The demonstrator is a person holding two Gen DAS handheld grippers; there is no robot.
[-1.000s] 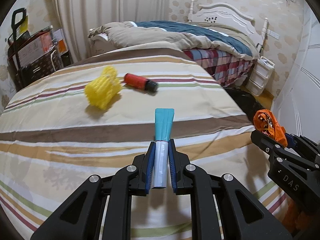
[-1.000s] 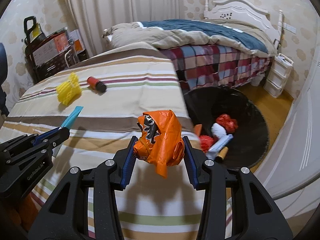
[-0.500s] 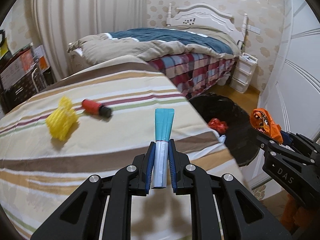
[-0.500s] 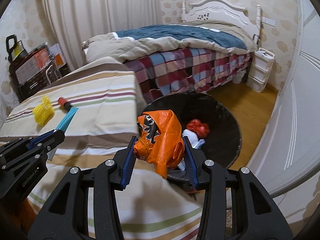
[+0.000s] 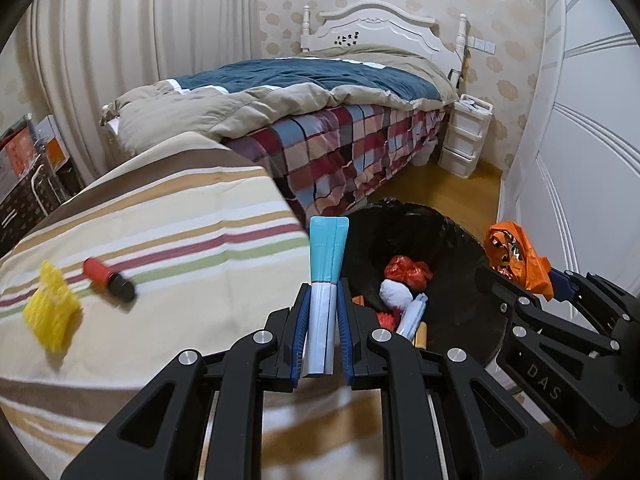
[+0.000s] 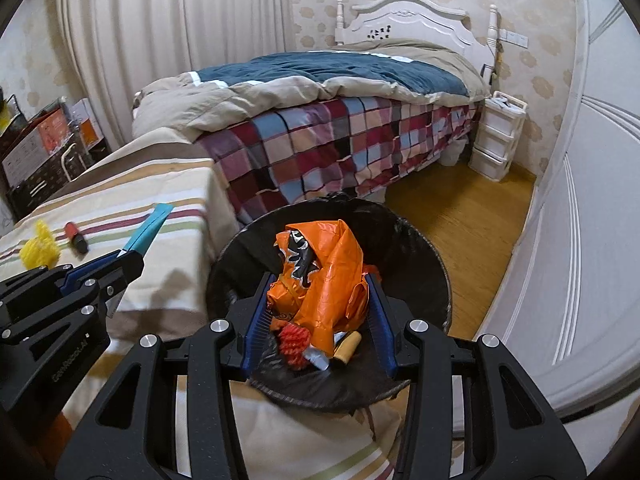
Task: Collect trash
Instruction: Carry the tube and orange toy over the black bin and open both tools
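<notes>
Gripping a blue-and-white wrapper (image 5: 323,304) in my left gripper (image 5: 323,340) and orange plastic (image 6: 320,276) in my right gripper (image 6: 316,316), I hover over the black-lined bin (image 6: 424,264) holding red, white scraps. Yellow netting (image 5: 50,312) and a red tube (image 5: 108,280) lie on the striped cloth (image 5: 180,240).

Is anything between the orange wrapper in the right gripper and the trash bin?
Nothing visible. The orange wrapper hangs in the right gripper directly above the open black-lined trash bin.
</notes>
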